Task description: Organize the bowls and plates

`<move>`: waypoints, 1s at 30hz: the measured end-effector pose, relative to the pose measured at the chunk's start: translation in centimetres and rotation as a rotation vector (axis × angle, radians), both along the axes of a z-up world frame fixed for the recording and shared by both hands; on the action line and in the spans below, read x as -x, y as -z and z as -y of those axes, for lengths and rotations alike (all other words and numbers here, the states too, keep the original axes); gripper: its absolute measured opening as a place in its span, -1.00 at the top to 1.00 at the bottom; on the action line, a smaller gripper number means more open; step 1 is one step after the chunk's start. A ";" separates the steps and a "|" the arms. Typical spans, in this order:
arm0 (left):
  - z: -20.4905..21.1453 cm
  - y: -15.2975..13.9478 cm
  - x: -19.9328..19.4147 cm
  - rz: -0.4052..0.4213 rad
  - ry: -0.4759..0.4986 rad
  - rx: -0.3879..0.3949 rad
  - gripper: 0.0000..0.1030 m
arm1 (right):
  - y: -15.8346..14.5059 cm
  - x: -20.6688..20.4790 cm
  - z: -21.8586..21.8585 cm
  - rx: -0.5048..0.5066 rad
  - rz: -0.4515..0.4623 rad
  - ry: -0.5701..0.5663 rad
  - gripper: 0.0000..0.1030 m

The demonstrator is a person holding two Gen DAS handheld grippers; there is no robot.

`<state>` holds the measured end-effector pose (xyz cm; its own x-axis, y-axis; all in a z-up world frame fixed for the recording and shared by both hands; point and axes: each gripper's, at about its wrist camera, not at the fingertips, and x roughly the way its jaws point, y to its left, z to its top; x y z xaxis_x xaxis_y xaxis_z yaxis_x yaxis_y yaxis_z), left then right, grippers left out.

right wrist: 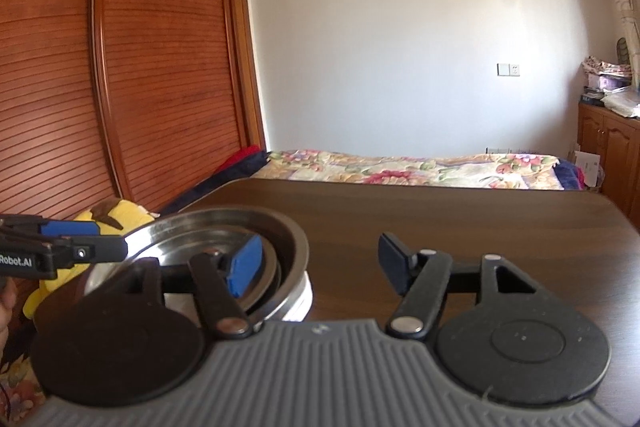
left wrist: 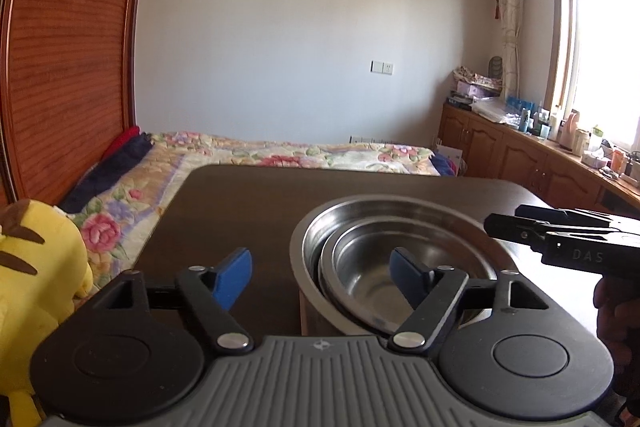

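A stack of nested steel bowls (left wrist: 384,259) stands on the dark wooden table (left wrist: 240,211), with a smaller bowl (left wrist: 372,283) lying tilted inside the larger one. My left gripper (left wrist: 320,277) hangs open just above the table; its right finger sits in front of the stack's rim and its left finger is over bare wood. The right wrist view has the same stack (right wrist: 240,251) low on the left. My right gripper (right wrist: 320,265) is open too, its left blue pad in front of the bowls. Each gripper shows in the other's view, at the stack's side.
A yellow plush toy (left wrist: 36,283) sits off the table's left edge. Behind the table lies a bed with a floral quilt (left wrist: 280,151). A wooden wardrobe (right wrist: 120,67) fills the left, and cabinets with clutter (left wrist: 560,147) run under the window on the right.
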<state>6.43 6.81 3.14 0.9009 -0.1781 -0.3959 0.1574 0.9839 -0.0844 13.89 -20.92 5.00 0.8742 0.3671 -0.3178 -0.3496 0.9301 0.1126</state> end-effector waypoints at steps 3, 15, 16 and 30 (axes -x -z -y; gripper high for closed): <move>0.2 -0.6 0.5 0.021 0.001 -0.006 -0.63 | -0.4 0.5 0.5 -0.004 0.015 0.011 -0.32; 2.1 -2.6 2.8 0.112 0.017 -0.050 -1.00 | -1.4 2.7 2.5 -0.018 0.062 0.041 -0.81; 2.3 -2.7 3.1 0.117 0.016 -0.053 -1.00 | -1.4 2.9 2.6 -0.019 0.063 0.042 -0.83; 4.5 -4.4 3.8 0.101 -0.036 -0.043 -1.00 | -2.6 5.6 4.9 0.011 0.088 0.090 -1.00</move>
